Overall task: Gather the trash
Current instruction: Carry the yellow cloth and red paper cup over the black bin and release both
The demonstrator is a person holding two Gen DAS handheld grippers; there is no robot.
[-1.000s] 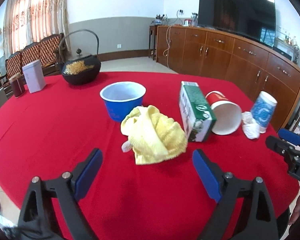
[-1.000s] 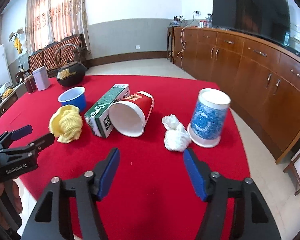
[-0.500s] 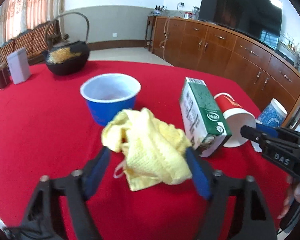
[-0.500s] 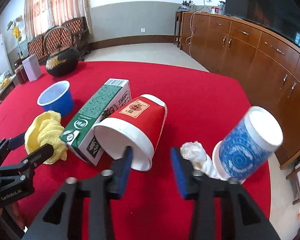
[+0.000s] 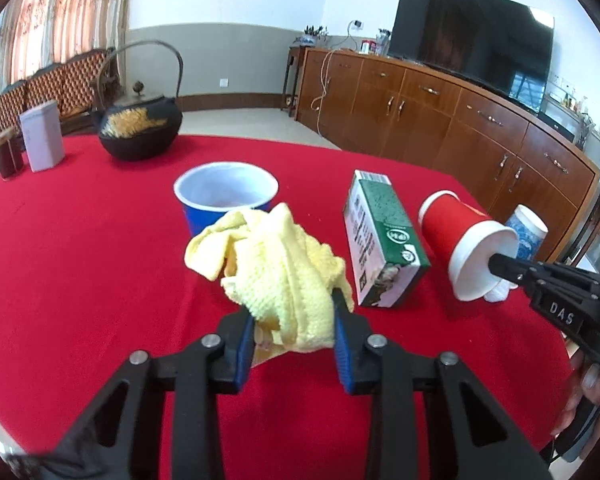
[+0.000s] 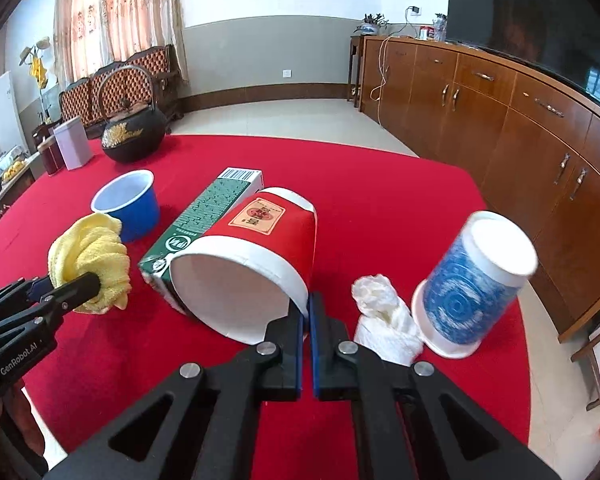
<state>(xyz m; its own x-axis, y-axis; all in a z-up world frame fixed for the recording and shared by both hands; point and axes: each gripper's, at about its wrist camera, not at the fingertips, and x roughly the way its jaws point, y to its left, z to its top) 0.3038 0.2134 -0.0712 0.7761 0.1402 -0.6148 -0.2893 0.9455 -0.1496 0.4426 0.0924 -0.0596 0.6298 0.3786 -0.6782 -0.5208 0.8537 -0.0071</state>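
A crumpled yellow cloth (image 5: 276, 264) lies on the red table (image 5: 80, 260) in front of a blue cup (image 5: 224, 188). My left gripper (image 5: 294, 308) is closing, and its blue pads press on the cloth from both sides. A red paper cup (image 6: 260, 232) lies on its side with its mouth towards me, leaning against a green carton (image 6: 208, 212). My right gripper (image 6: 306, 312) is shut on the lower right part of the cup's white rim. A crumpled white tissue (image 6: 384, 312) and an upside-down blue patterned cup (image 6: 472, 280) sit just to its right.
A black iron kettle (image 5: 140, 128), a pale tin (image 5: 42, 136) and a dark jar (image 5: 8, 152) stand at the table's far left. A long wooden cabinet (image 6: 520, 120) with a television runs along the right wall. The table's right edge is close beyond the patterned cup.
Both grippers moved forward and closed. The left one closed around the yellow cloth. The right one went from wide open to pinching the red cup's rim.
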